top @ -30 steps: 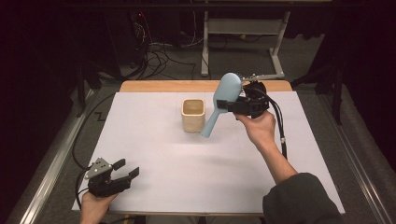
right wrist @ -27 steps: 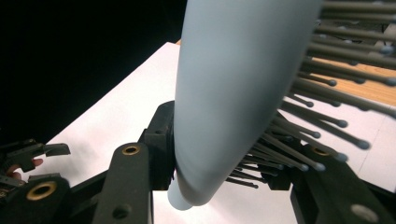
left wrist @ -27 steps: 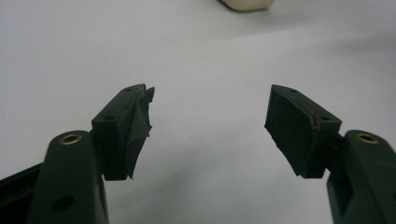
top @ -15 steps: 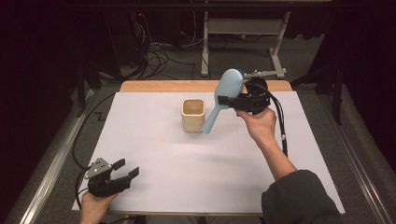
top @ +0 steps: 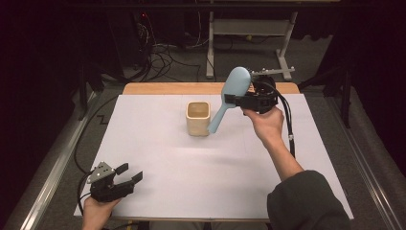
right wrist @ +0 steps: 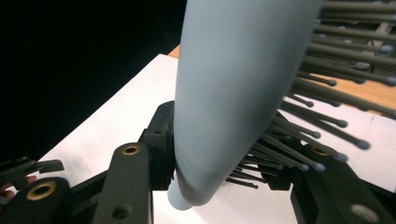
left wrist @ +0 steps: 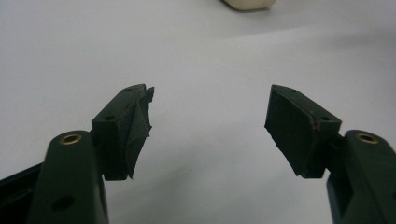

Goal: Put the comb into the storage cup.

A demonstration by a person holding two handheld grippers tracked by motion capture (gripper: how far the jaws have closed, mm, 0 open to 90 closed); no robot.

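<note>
Right gripper point(top: 235, 99) jaws clamp hairbrush point(top: 230, 98), handle apparently angled down toward cup point(top: 198, 118).

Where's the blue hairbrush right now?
In the high view, the blue hairbrush is held off the table in the right gripper, at the far right, its handle slanting down toward the beige cup.

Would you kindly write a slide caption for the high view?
Right hand-held gripper holds a pale blue hairbrush, handle down, beside a beige cup.
</note>
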